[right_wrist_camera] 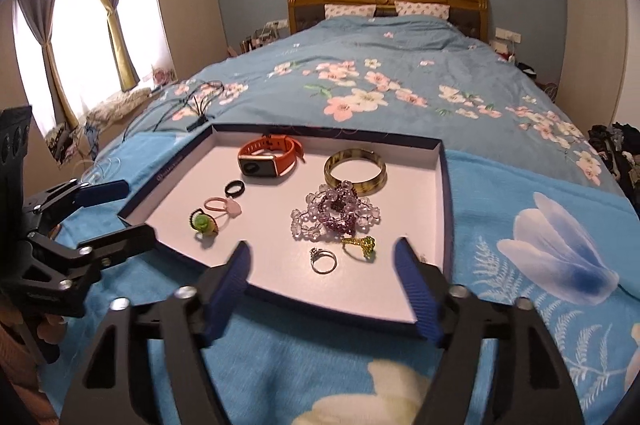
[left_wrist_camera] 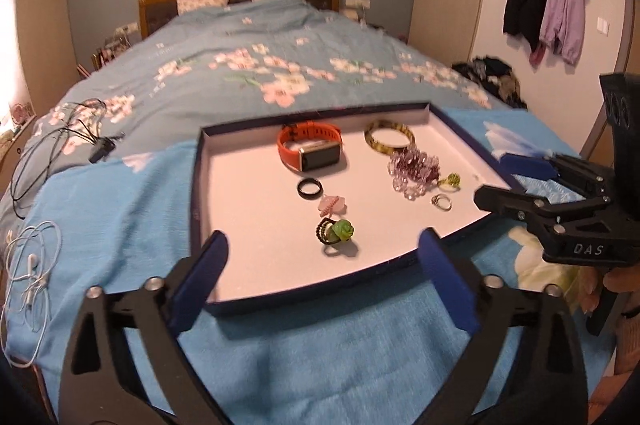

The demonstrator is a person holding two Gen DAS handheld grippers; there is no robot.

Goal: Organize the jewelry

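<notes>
Tray: we count one shallow box tray [left_wrist_camera: 202,177] with dark blue walls and a white floor, lying on a light blue floral blanket [left_wrist_camera: 320,357] at the foot of the bed.
Watch: one orange-strapped smartwatch [left_wrist_camera: 310,150] at the tray's far side.
Bangle: one amber-mottled bangle [right_wrist_camera: 355,170] beside the watch, inside the tray.
Bead strands: one tangled heap of purple and clear beads [right_wrist_camera: 336,212] mid-tray; we cannot separate the strands.
Rings: five in the tray, one each of black [left_wrist_camera: 309,188], pink [right_wrist_camera: 222,206], green-flowered [left_wrist_camera: 337,231], silver [right_wrist_camera: 323,259] and gold-green [right_wrist_camera: 361,245].
Writing: "DAS" on the right gripper's body, seen from the left wrist.
Left gripper [left_wrist_camera: 323,279]: jaws spread wide, empty, over the tray's near edge.
Right gripper [right_wrist_camera: 325,285]: jaws spread, empty, over the tray's near edge.
</notes>
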